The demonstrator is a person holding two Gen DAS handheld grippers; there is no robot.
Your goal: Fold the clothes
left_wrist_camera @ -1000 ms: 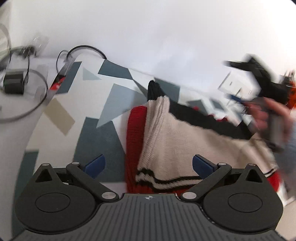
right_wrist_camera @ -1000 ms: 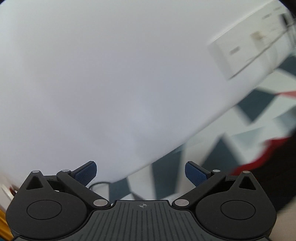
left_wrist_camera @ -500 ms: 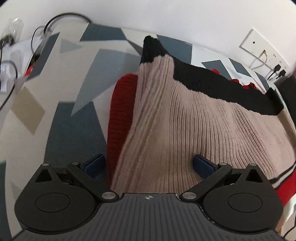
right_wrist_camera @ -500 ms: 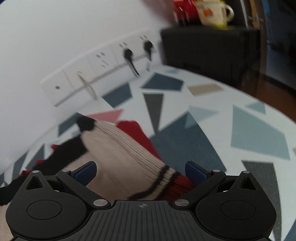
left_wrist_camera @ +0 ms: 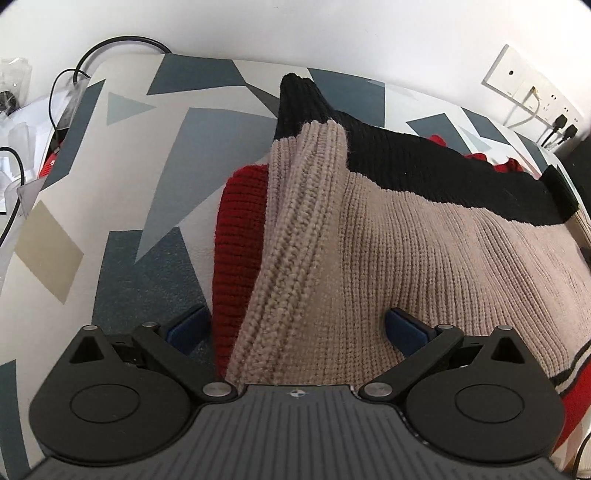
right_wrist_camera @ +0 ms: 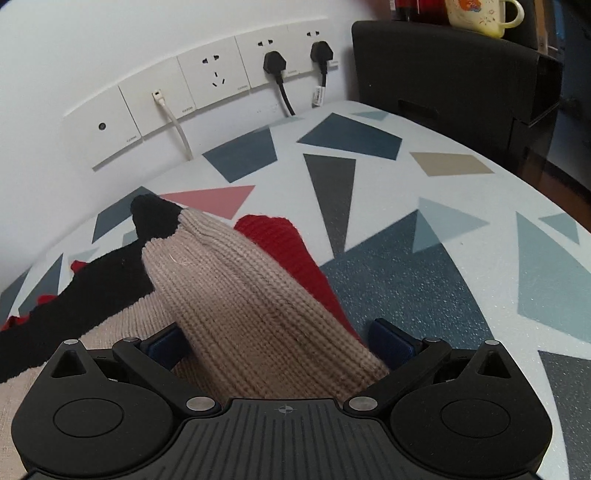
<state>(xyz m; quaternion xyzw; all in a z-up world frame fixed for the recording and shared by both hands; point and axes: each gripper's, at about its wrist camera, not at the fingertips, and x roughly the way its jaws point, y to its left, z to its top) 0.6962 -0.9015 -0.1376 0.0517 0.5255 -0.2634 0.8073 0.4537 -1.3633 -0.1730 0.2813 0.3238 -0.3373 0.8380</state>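
Knitted sweater (left_wrist_camera: 424, 258) spread flat, black band (left_wrist_camera: 443, 173) toward wall (left_wrist_camera: 332, 29)

Items counted: one knitted sweater (left_wrist_camera: 424, 236), in beige, black and red, lying on one patterned tabletop (right_wrist_camera: 461, 266). Two grippers: left gripper (left_wrist_camera: 295, 328) and right gripper (right_wrist_camera: 280, 343). On the wall behind the tabletop, five socket plates (right_wrist_camera: 214, 79), with two black plugs (right_wrist_camera: 275, 62) and one white cable (right_wrist_camera: 177, 129). One yellow mug (right_wrist_camera: 480, 14) above the sockets.

Sweater (left_wrist_camera: 424, 258) spread on table (right_wrist_camera: 461, 258), between both grippers' parted fingers; wall sockets (right_wrist_camera: 214, 77) behind the table.
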